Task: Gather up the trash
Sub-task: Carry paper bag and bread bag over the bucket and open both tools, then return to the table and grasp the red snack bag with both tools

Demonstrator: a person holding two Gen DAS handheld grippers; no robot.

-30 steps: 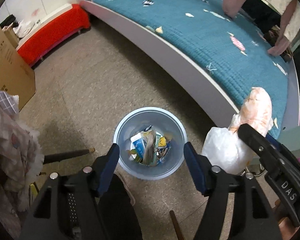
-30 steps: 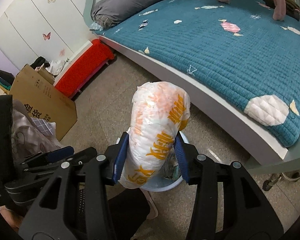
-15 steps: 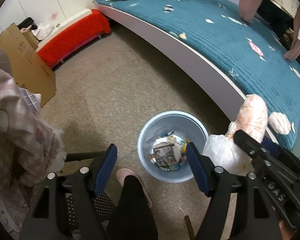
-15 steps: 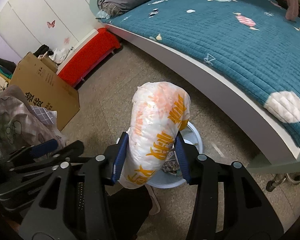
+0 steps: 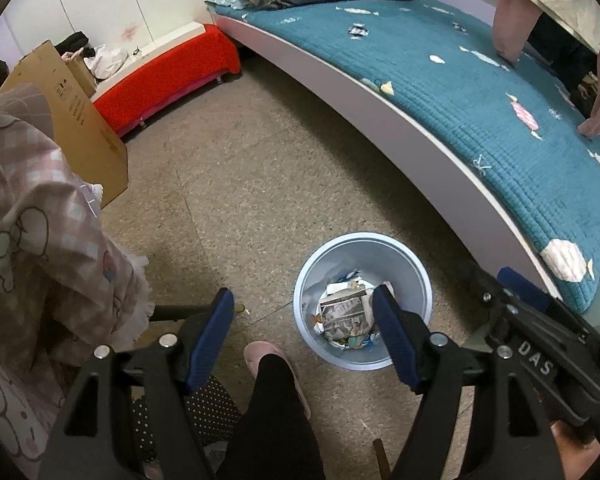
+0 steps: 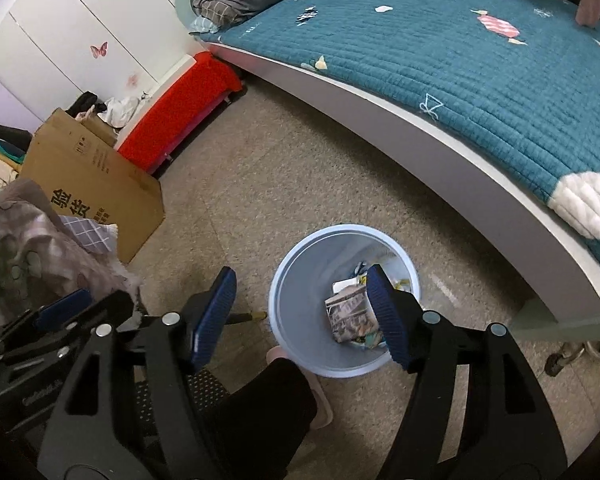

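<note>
My right tongs (image 6: 300, 312) are wide apart, and nothing sits between them. Their jaws have just been opening. They hang over the blue bin (image 6: 278, 280) on the floor. My left tongs (image 5: 304, 336) are wide too and hold nothing.

The trash (image 6: 350, 314) is down in the bottom of the bin. I see crumpled paper with print on it and small bright wrappers. I think it is all very light and soft. It would squash flat if I pinched it. A shiny wrapper might slip, so I would grab a thick crumpled bit, not a thin edge. I cannot see any big bag of trash in the bin or in my tongs.

The bin looks like thin plastic. I think it could tip if I bump its rim.

Next I would look for more trash. There are small scraps of something on the blue bed cover (image 6: 480, 64), but I cannot tell if they are just pictures on the cloth.

My own leg in black and my pink slipper (image 5: 276, 364) are just beside the bin. The bed (image 5: 432, 148) runs along the far side of the floor. A brown cardboard box (image 6: 96, 184) stands near the left edge of the floor, with a red bench (image 6: 180, 108) behind it. A pink checked blanket (image 5: 40, 220) hangs near my left tongs. Someone's hands rest on the far side of the bed.
</note>
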